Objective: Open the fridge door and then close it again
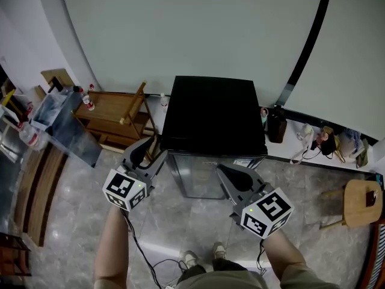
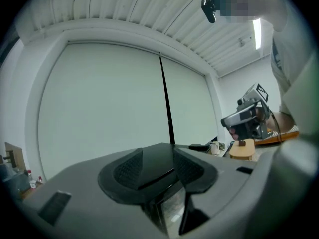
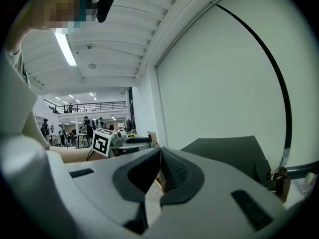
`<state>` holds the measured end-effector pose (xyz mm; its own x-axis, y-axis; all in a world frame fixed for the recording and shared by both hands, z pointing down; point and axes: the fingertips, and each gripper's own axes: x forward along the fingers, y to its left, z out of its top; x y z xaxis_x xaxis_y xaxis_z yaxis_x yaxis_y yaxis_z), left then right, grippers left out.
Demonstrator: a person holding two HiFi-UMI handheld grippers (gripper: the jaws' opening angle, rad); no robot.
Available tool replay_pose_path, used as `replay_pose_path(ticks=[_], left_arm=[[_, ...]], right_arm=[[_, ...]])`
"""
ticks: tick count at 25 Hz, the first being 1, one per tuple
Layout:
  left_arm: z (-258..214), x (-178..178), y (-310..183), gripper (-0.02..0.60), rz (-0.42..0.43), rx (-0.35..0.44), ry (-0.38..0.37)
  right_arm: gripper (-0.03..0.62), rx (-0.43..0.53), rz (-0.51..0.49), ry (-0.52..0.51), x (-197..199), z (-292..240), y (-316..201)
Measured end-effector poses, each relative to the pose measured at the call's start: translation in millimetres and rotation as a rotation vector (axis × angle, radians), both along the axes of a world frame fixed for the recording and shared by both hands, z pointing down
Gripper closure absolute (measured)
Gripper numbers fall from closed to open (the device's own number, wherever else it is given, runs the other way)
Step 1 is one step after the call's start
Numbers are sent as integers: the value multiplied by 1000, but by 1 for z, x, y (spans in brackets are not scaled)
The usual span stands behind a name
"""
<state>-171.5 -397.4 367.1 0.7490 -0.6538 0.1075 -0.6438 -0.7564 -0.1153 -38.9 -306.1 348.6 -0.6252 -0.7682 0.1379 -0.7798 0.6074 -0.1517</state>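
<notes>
The small black fridge [image 1: 213,113] stands against the pale wall with its glass-fronted door [image 1: 195,176] shut, facing me. My left gripper [image 1: 150,151] is at the fridge's front left corner, level with the top edge of the door. Its jaws stand apart, and in the left gripper view [image 2: 158,171] the fridge's top and corner [image 2: 159,166] show in the gap with no pad pressing on them. My right gripper [image 1: 224,171] hangs in front of the door's right half, shut and empty [image 3: 160,171]. From the right gripper view the fridge [image 3: 234,156] lies ahead to the right.
A low wooden rack [image 1: 120,116] stands just left of the fridge, and a grey table [image 1: 66,128] further left. A dark bottle [image 1: 277,124] and bags [image 1: 325,140] line the wall ledge on the right. A wooden stool [image 1: 361,200] is at the far right. A cable [image 1: 144,254] trails by my feet.
</notes>
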Motion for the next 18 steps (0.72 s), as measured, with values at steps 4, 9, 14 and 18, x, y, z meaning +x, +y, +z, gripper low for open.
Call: replay_pose_path(ticks=[4, 9, 14, 18], left_arm=[[26, 0, -19, 400, 28, -48, 5], [63, 3, -37, 385, 48, -95, -59], [95, 4, -46, 357, 69, -108, -152], [105, 7, -50, 351, 98, -113, -157]], right_arm=[[597, -36, 2, -21, -2, 10, -5], [597, -64, 8, -30, -4, 27, -11], [597, -85, 27, -29, -2, 42, -14], [597, -103, 31, -28, -2, 53, -16]])
